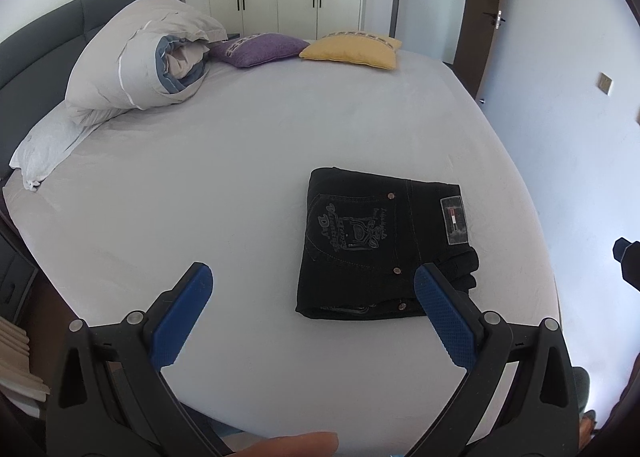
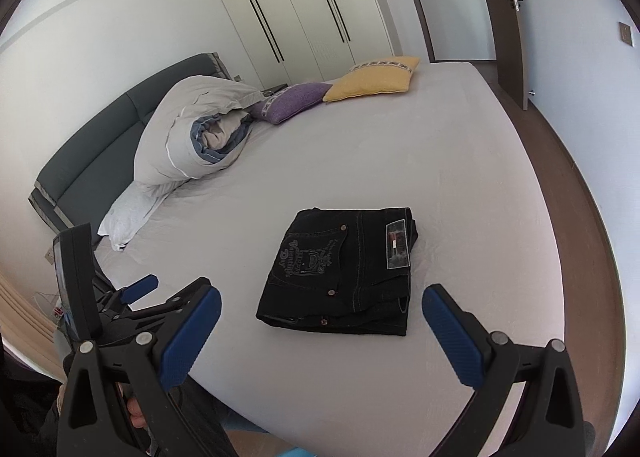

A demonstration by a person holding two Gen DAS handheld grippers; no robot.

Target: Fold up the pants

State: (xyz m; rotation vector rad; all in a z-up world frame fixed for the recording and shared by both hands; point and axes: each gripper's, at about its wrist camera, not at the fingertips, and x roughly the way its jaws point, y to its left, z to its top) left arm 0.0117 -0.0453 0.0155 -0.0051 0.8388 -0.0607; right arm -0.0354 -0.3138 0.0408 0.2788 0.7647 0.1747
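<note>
Hovering over the bed (image 1: 240,161), both grippers empty, black pants (image 1: 380,245) folded into a compact stack.
Pants lie flat near the bed's front edge, toward its right side, back pocket and waist patch up. Left gripper (image 1: 312,281) held above the front edge, blue pads spread wide, right pad overlapping the pants in view. Right gripper (image 2: 322,305) likewise spread wide, pants framed beyond its fingers. Rolled duvet (image 2: 192,137) sits by the headboard.

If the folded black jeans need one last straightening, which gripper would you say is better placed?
Probably the right gripper: open, it frames the folded black jeans centrally. The left gripper, also open, has them off to its right.
</note>
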